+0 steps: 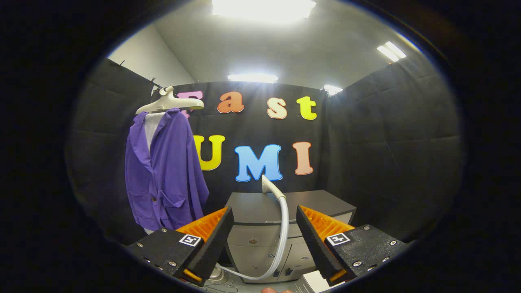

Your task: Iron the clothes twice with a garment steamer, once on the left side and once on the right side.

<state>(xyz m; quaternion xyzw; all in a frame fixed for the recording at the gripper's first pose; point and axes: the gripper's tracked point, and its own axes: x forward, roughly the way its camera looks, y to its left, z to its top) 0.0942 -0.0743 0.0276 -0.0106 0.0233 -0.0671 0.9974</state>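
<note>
A purple jacket [165, 171] hangs from a pale hanger [170, 102] beyond my fingers, off to the left, with a white lining showing at its collar. The white steamer head [269, 186] lies on top of a grey cabinet [285, 211] straight ahead. Its pale hose [283, 240] curves down the cabinet front and passes between my fingers to the floor. My gripper [264, 217] stands open, well short of the cabinet, with nothing pressed between its fingers.
The grey cabinet has drawers and lower doors facing me. A round base unit [217, 276] sits on the floor by the hose's lower end. Black cloth walls close the booth behind and to both sides. A fingertip of a hand [273, 290] shows below the fingers.
</note>
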